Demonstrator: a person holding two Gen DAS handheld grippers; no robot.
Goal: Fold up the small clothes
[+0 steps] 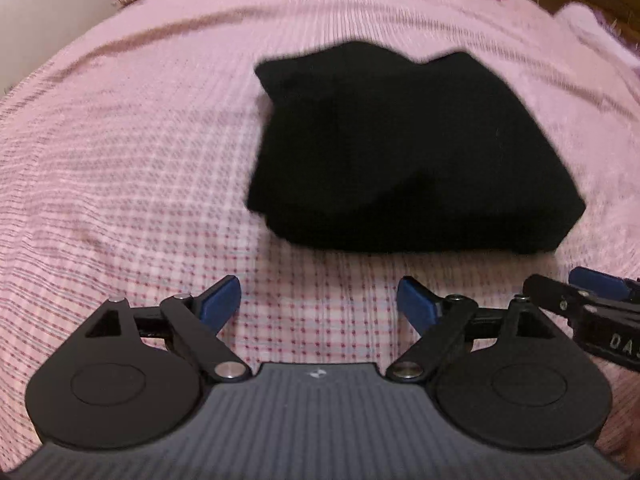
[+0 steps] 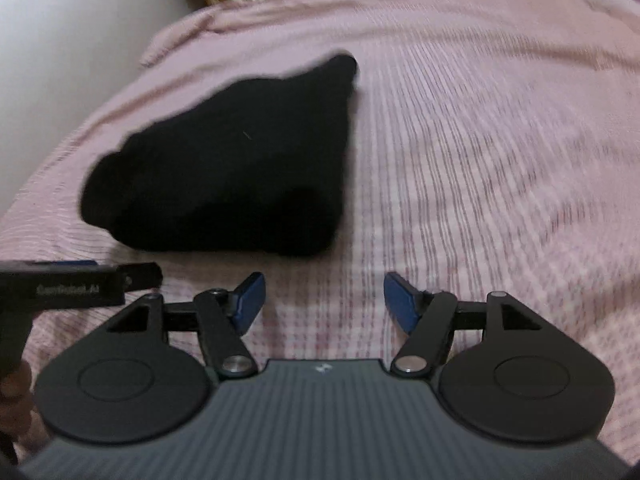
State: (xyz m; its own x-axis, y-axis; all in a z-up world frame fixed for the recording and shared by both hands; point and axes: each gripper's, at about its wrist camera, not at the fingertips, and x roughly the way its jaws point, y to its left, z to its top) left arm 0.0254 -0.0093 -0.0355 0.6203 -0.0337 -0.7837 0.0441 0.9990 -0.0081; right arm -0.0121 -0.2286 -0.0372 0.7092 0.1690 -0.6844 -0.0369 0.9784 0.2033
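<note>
Left gripper and right gripper fingers released, empty — a careless regrasp of the folded black garment could undo it

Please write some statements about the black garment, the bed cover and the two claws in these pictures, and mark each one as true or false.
1. The black garment lies in a folded bundle on the pink checked bed cover. True.
2. The left claw is shut on the garment. False: it is open, short of the bundle, and holds nothing.
3. The right claw is open and empty. True.
4. The garment is spread out flat in one layer. False: it is a thick, compact bundle.
5. The two claws are side by side, near the edge of the bundle closest to them. True.
</note>
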